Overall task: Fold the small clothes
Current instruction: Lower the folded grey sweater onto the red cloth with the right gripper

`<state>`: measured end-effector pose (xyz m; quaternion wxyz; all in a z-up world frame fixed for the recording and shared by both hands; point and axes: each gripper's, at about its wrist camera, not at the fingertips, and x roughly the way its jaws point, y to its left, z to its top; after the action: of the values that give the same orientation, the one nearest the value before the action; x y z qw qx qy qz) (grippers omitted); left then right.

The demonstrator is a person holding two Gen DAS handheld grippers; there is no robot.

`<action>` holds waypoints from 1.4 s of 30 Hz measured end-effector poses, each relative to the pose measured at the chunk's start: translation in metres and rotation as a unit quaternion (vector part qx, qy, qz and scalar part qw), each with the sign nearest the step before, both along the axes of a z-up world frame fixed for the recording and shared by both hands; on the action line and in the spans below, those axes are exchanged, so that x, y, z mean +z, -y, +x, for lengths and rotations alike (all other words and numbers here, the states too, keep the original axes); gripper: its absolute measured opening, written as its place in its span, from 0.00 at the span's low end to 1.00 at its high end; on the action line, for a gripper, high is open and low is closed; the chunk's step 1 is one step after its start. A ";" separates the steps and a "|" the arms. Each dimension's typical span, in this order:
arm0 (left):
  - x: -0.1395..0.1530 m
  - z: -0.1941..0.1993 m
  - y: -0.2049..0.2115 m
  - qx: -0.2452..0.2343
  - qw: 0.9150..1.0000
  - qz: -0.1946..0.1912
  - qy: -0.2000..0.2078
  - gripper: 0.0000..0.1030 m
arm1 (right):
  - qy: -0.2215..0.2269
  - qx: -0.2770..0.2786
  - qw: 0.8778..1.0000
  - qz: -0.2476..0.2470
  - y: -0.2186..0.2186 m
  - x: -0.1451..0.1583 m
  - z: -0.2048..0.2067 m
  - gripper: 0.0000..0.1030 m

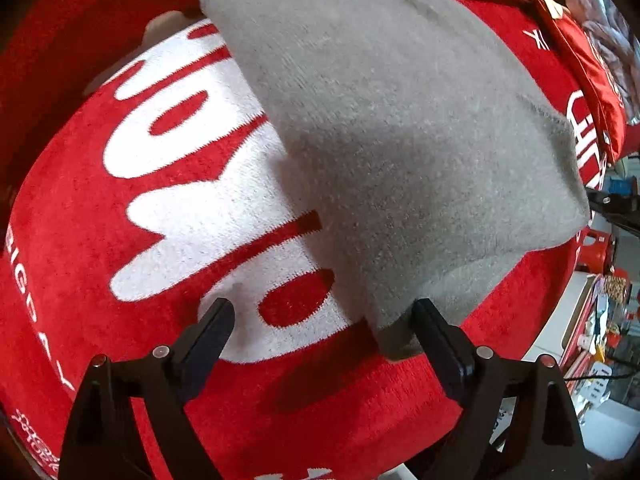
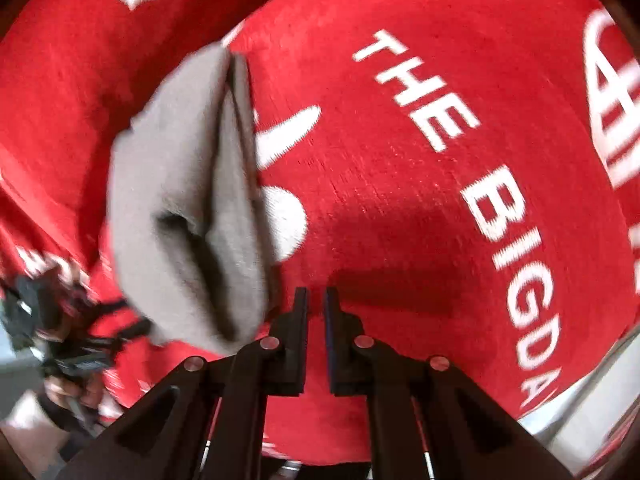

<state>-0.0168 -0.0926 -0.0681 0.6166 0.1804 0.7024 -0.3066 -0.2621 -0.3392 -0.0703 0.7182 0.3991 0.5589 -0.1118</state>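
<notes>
A grey knitted garment point(image 1: 392, 128) lies folded over on a red towel with white lettering point(image 1: 168, 184). My left gripper point(image 1: 322, 312) is open; the garment's near corner rests against the right fingertip point(image 1: 426, 320), and nothing is clamped. In the right wrist view the same grey garment point(image 2: 188, 208) lies doubled to the left of my right gripper point(image 2: 316, 296). Its jaws are nearly together with a thin gap and hold nothing, just above the red towel point(image 2: 400, 184).
A red packet point(image 1: 584, 76) lies at the towel's far right edge. Shelves with cluttered goods point(image 1: 600, 320) stand beyond the table's right side. The other gripper and hand point(image 2: 68, 344) show at the left of the right wrist view.
</notes>
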 end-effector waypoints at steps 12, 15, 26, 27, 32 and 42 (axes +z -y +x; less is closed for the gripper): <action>0.021 0.002 -0.017 0.024 0.999 0.003 0.021 0.89 | 0.046 0.115 0.988 -0.089 -0.054 0.043 0.096 0.08; 0.020 0.003 -0.016 0.030 0.999 0.007 0.022 0.89 | 0.003 0.135 0.986 -0.094 -0.060 0.016 0.100 0.08; 0.017 0.000 -0.047 0.029 0.999 0.012 0.032 0.89 | -0.019 0.146 0.985 -0.090 -0.051 0.002 0.086 0.06; 0.023 0.000 -0.044 0.031 0.999 0.010 0.034 0.89 | -0.017 0.141 0.986 -0.087 -0.050 0.004 0.084 0.06; 0.042 0.015 -0.062 0.061 0.997 -0.005 0.046 0.89 | -0.012 0.130 0.988 -0.077 -0.046 0.017 0.075 0.08; 0.055 0.044 -0.068 0.134 0.989 -0.013 0.062 1.00 | 0.003 0.104 0.988 -0.113 -0.025 0.040 0.072 0.09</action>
<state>0.0274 -0.0245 -0.0130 0.6965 0.0952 0.6768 -0.2185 -0.1900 -0.3142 -0.0301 0.7680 0.2557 0.5791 -0.0976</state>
